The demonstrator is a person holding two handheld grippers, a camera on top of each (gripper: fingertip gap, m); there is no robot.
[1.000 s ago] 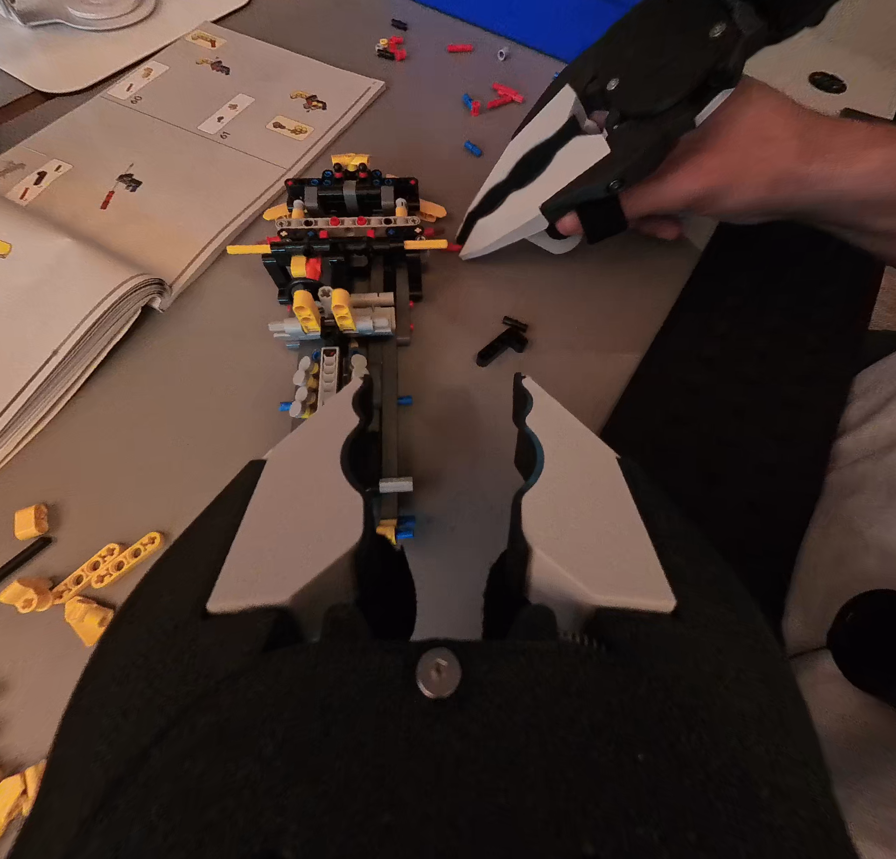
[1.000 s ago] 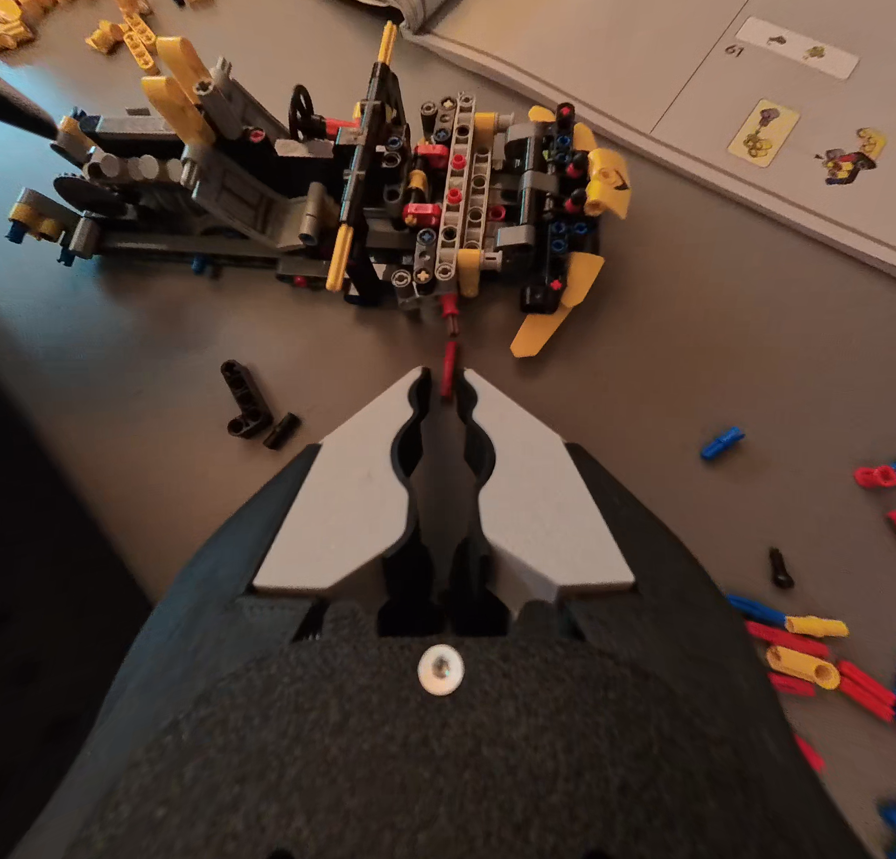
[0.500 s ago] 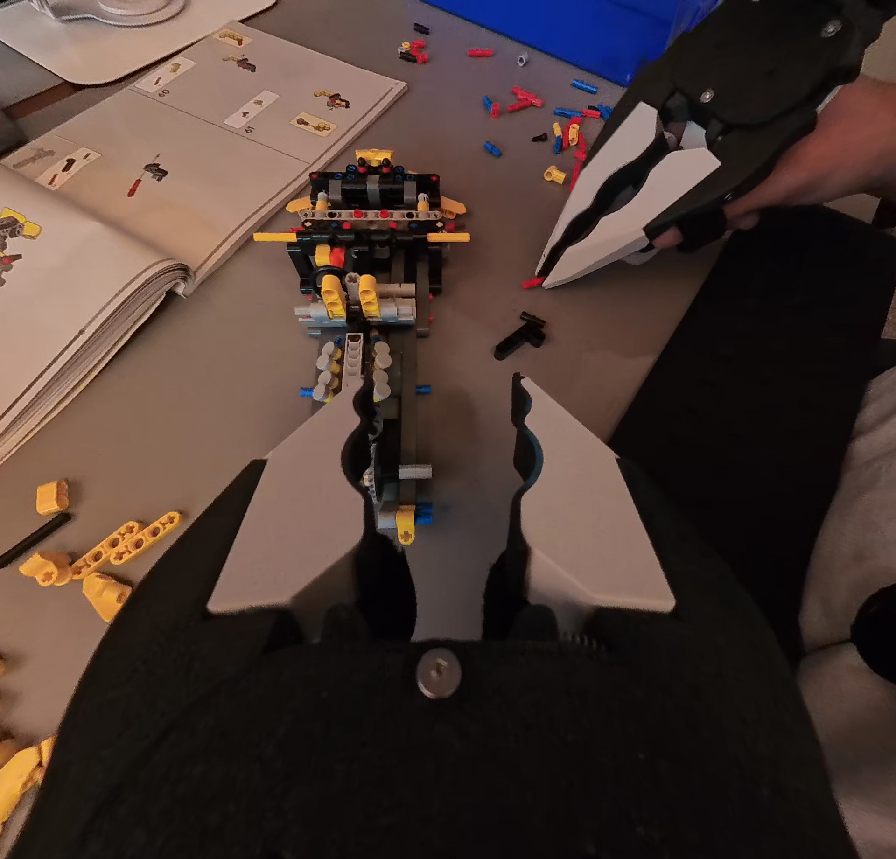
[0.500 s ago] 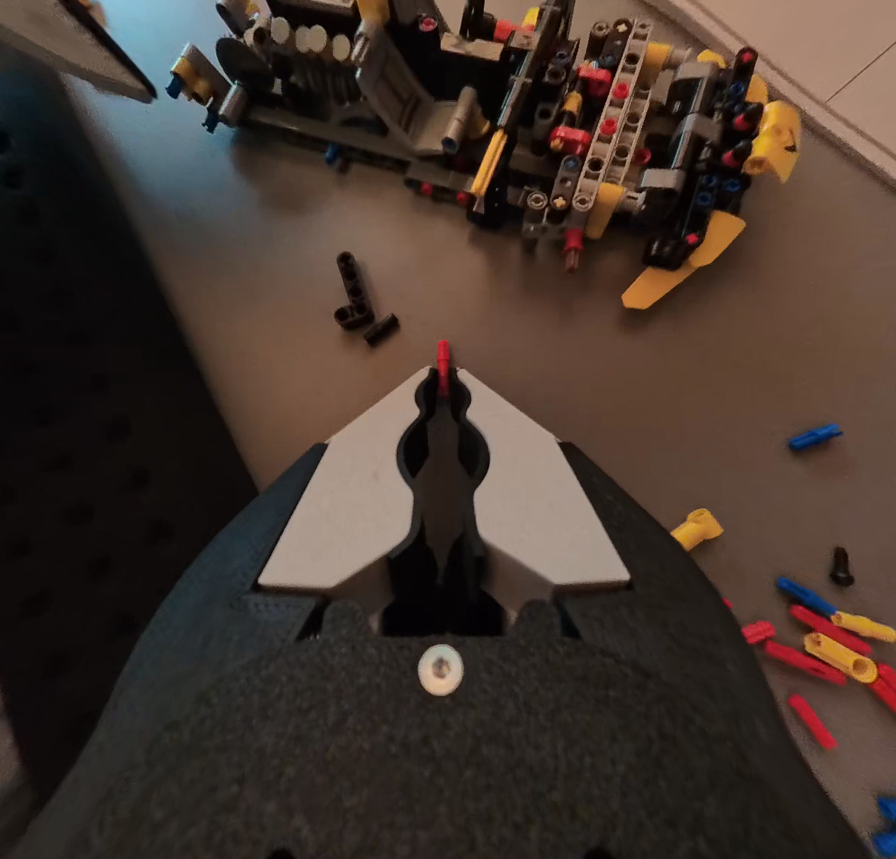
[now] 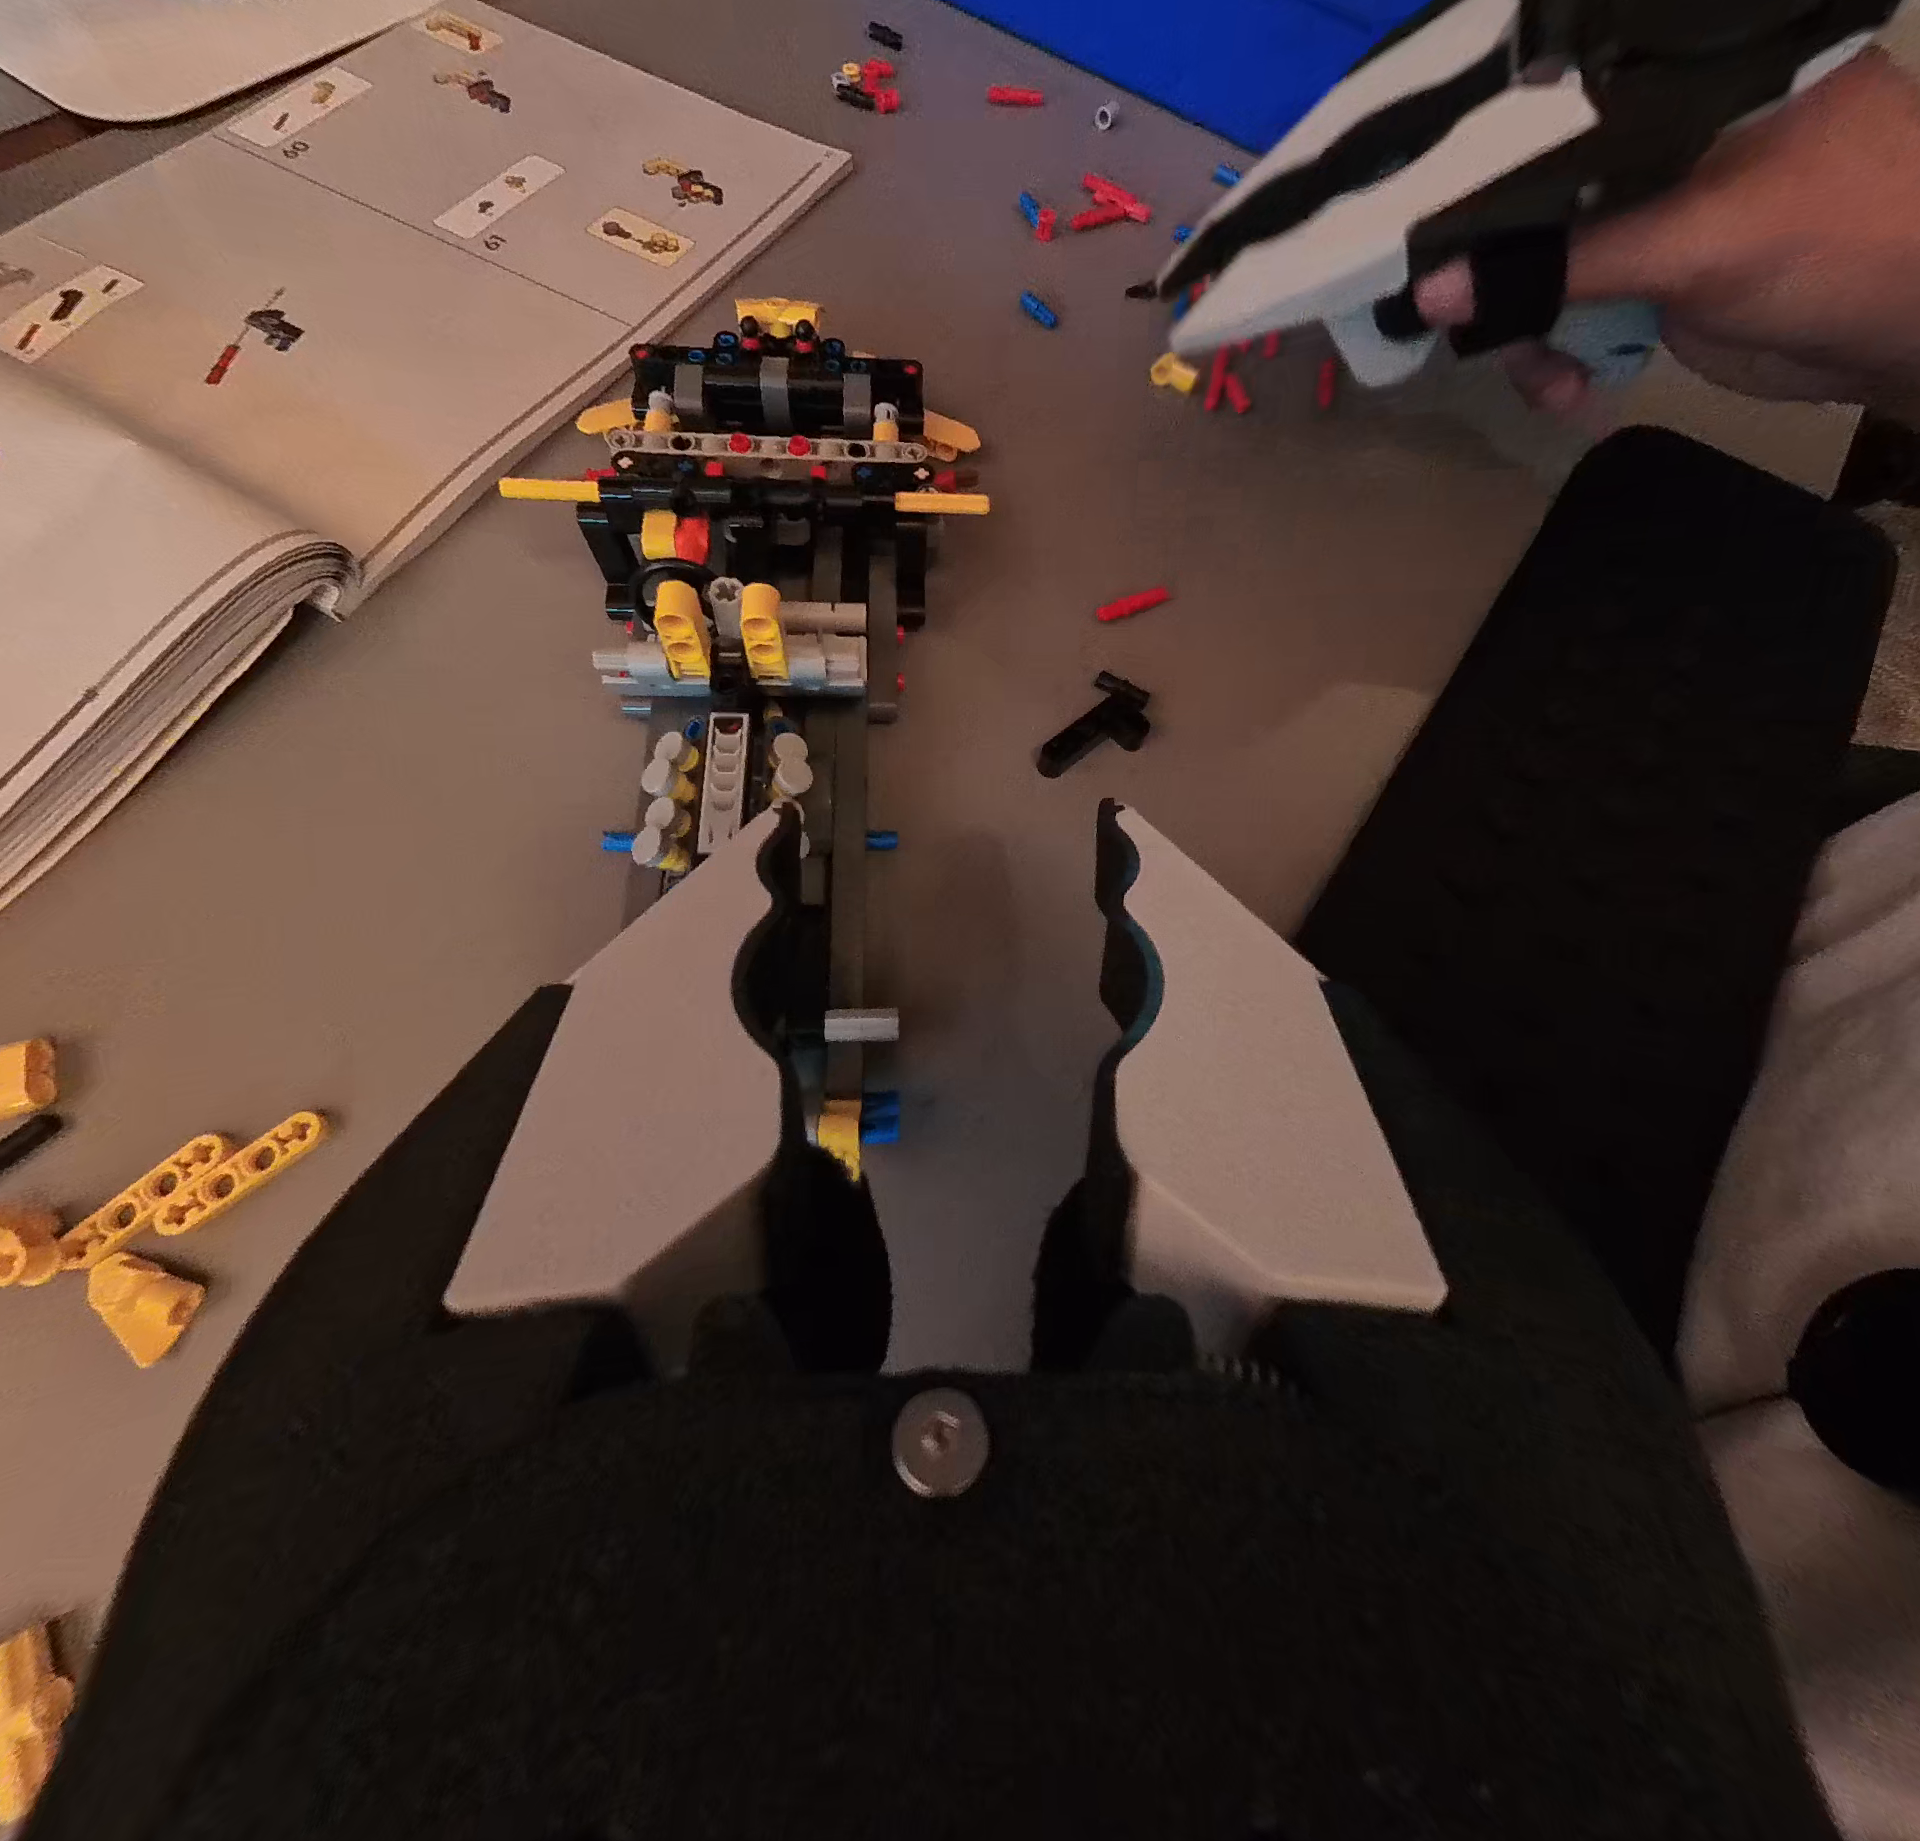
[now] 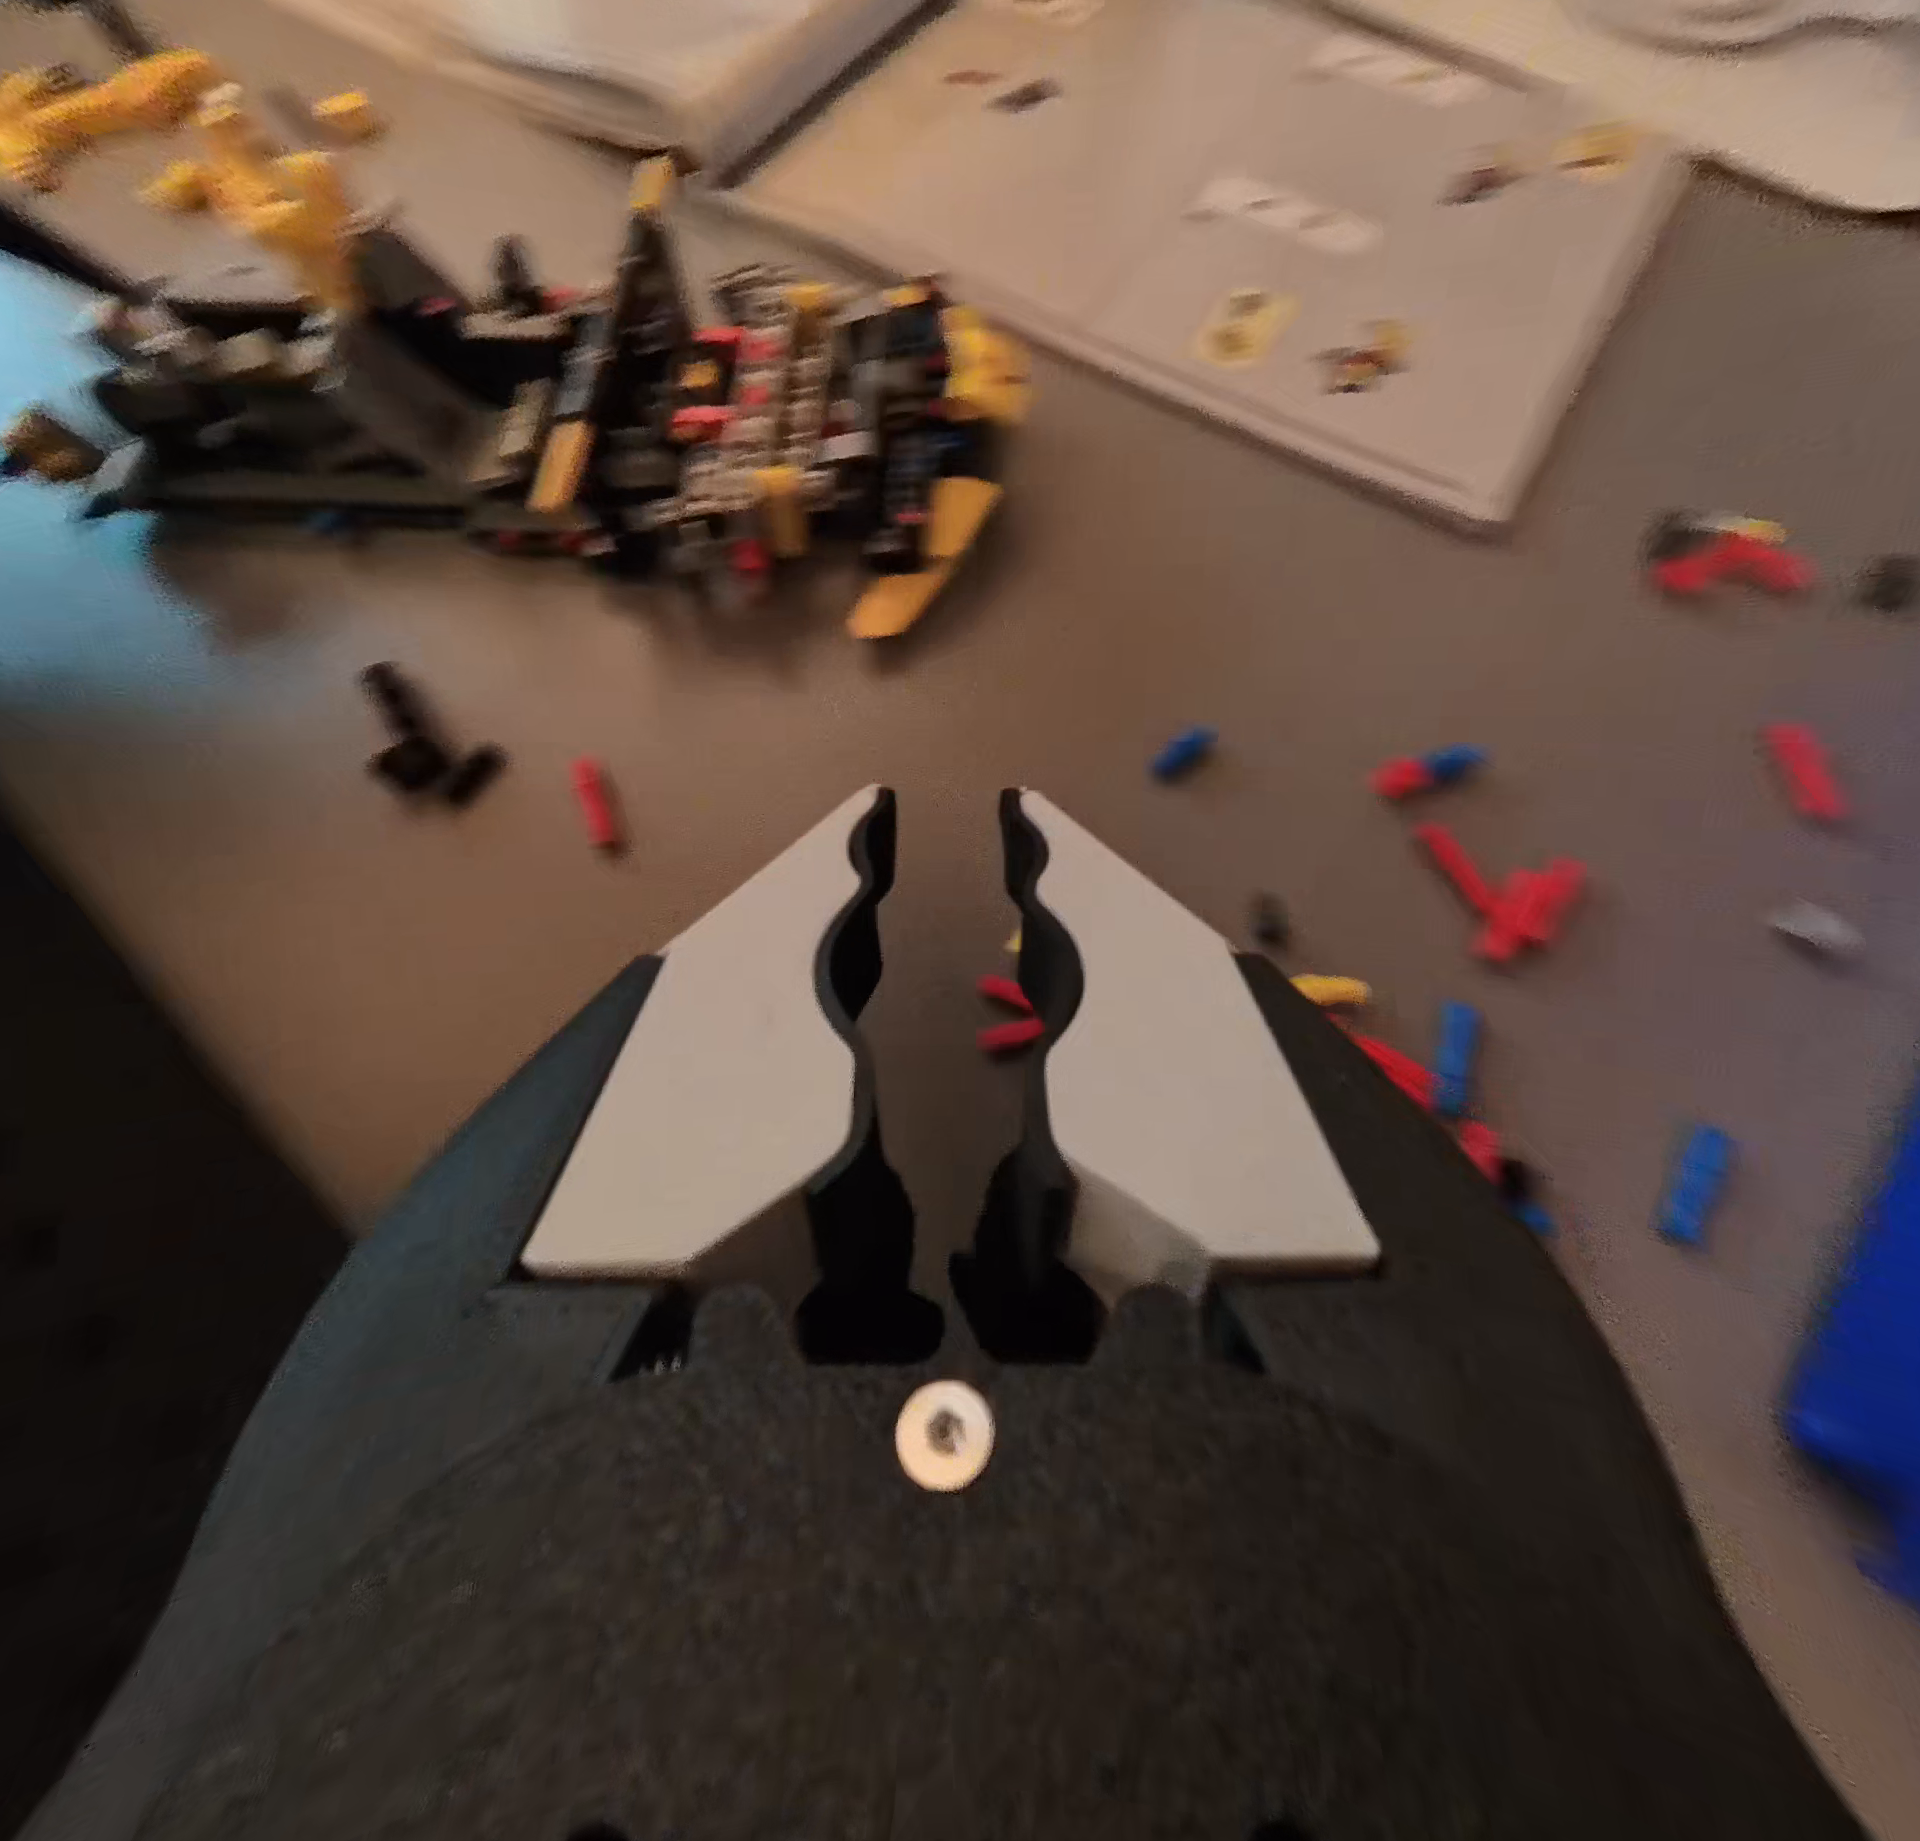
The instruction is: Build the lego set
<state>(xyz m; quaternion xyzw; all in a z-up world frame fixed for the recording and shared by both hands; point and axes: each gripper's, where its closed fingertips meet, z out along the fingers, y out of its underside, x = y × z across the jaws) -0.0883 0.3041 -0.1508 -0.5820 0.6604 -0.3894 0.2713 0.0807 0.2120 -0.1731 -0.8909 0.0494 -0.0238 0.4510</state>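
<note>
One loose pin: the red pin (image 5: 1132, 604) lies bare on the grey table (image 5: 1299, 544), right of the model, near the black connector (image 5: 1096, 726). A second ago it sat pinched in the right gripper's tips, lined up with the model's side.
Right gripper (image 6: 948, 804): jaws parted a little, nothing between them; now pulled back from the model and over the scatter of red and blue pins (image 6: 1507, 887). View is motion-blurred.
Left gripper (image 5: 940, 825): jaws wide apart, unchanged; its left finger (image 5: 665, 1064) overlaps the model's tail, contact not clear.
Model (image 5: 774, 544): black-and-yellow Technic build lies lengthwise on the table, just beside the open instruction booklet (image 5: 364, 316); same place as before.
Reading: the insertion looks to have failed, with the pin dropped, not seated.
Next call: probably re-pick this pin or take a fresh one from the pile, then re-align with the side hole.
Risk: small pin, easy to roll; left gripper not bracing the model firmly.
</note>
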